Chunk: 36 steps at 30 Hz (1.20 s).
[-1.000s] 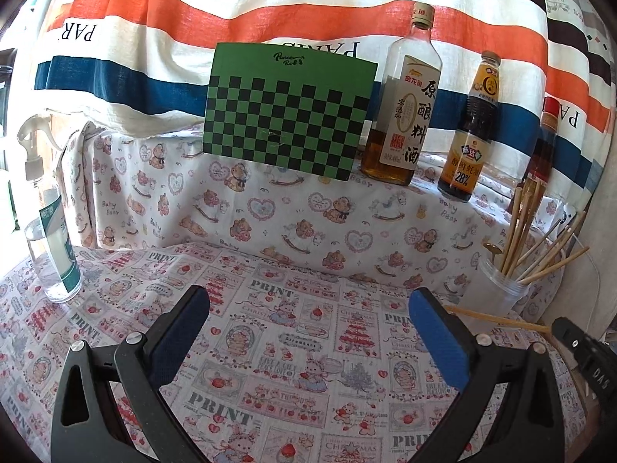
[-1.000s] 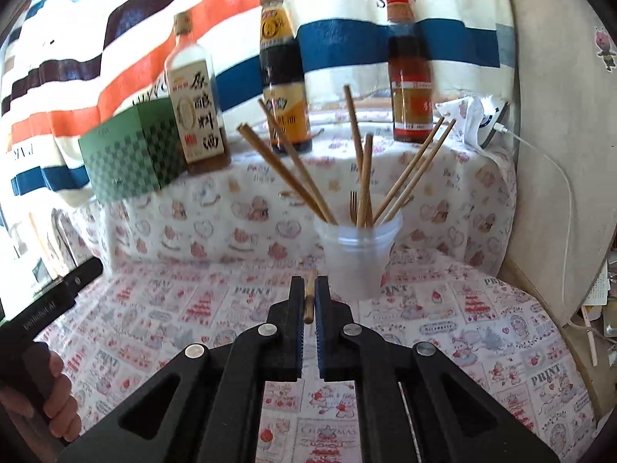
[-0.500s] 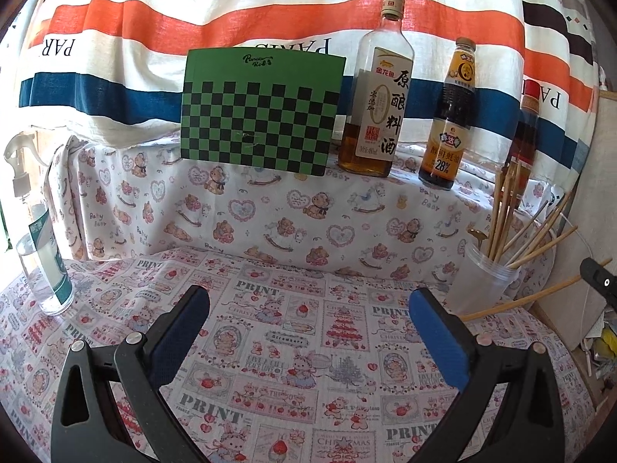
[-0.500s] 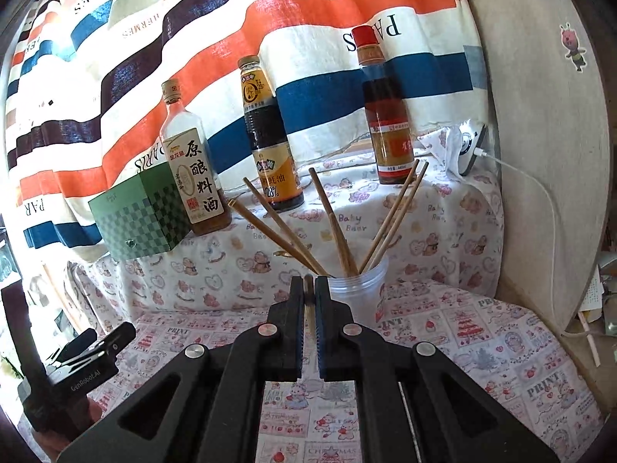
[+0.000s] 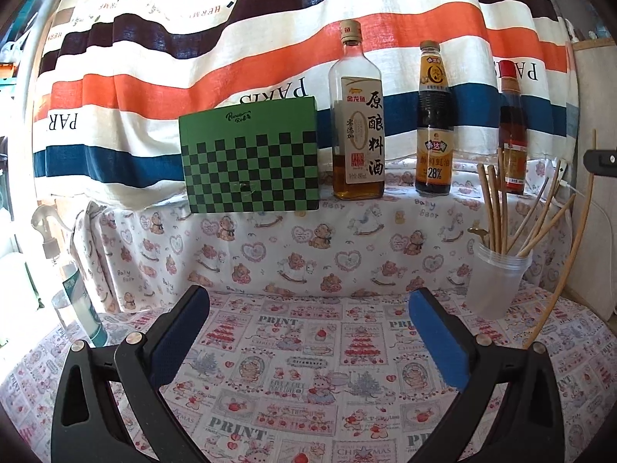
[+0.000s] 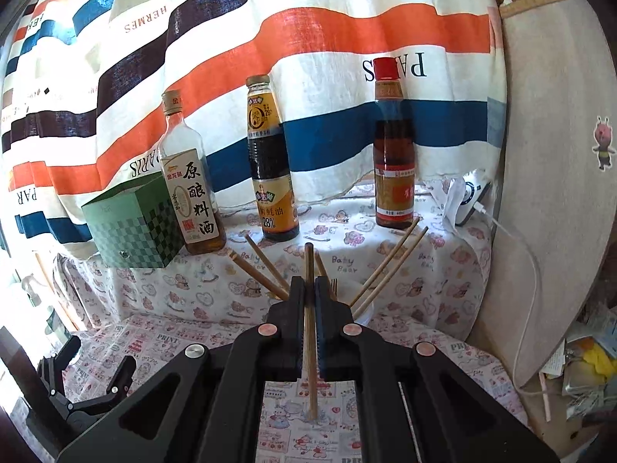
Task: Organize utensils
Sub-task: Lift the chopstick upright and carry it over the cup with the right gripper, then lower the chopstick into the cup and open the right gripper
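My right gripper [image 6: 308, 289] is shut on a wooden chopstick [image 6: 309, 347], which stands nearly upright between its pads, its lower end above the printed cloth. Just behind it is the clear plastic cup [image 6: 360, 310], mostly hidden, with several chopsticks [image 6: 385, 262] fanning out of it. In the left wrist view the cup [image 5: 497, 289] stands at the right with its chopsticks [image 5: 495, 200], and the held chopstick [image 5: 570, 239] rises beside it. My left gripper [image 5: 308, 297] hangs open over the cloth with nothing between its fingers; it also shows low at the left [image 6: 88, 386].
A cloth-covered ledge at the back carries a green checkered box [image 5: 250, 162] and three sauce bottles [image 5: 358, 127] [image 5: 434, 123] [image 5: 513, 135]. A spray bottle [image 5: 73, 297] stands at the far left. A beige panel [image 6: 555, 154] and a white charger cable [image 6: 513, 239] close the right side.
My right gripper has risen with the chopstick, which swung from lying low and level to almost upright by the cup. The left gripper shifted and rolled a little, staying open.
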Tool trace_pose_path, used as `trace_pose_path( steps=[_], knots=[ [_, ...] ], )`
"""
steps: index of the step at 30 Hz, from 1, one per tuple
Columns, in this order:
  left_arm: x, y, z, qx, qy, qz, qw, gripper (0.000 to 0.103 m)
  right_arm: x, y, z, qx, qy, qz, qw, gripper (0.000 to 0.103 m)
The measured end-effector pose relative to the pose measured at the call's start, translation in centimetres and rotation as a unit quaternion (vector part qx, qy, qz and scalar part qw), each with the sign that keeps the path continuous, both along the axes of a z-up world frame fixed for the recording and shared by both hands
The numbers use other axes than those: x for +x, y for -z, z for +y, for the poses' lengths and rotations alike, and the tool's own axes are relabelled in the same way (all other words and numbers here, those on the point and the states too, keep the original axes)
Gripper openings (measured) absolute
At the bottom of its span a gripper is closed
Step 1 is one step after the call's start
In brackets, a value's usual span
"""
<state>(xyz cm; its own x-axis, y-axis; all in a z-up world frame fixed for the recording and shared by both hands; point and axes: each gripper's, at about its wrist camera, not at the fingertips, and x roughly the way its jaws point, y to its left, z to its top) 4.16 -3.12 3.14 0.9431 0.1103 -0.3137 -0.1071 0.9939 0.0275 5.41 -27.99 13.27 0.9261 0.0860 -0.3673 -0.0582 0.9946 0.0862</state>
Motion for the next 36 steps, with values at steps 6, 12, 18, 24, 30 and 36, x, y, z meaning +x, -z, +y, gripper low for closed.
trace_pose_path(
  steps=[6,12,18,24,30,36],
  knots=[
    [0.0,0.2,0.5,-0.002,-0.034,-0.015,0.9993,0.103,0.5,-3.8,0.3,-0.012,0.004,-0.021,1.0,0.006],
    [0.5,0.6,1.7,-0.02,-0.044,-0.005,0.9988,0.103,1.8,-7.6,1.4,-0.018,-0.006,-0.04,0.999,0.006],
    [0.5,0.5,2.6,-0.054,-0.028,0.002,0.9981,0.103,3.6,-10.1,2.5,-0.058,0.025,-0.088,0.994,0.006],
    [1.3,1.1,3.1,-0.072,-0.02,0.026,0.9969,0.103,6.1,-8.5,1.8,-0.058,0.048,-0.114,0.991,0.006],
    [2.1,1.8,2.9,-0.073,-0.015,0.046,0.9961,0.103,8.8,-4.8,-0.5,0.005,0.033,-0.057,0.998,0.006],
    [2.1,1.9,2.2,-0.08,0.004,0.048,0.9957,0.103,8.3,-3.3,-1.0,0.006,0.024,-0.04,0.999,0.006]
  ],
)
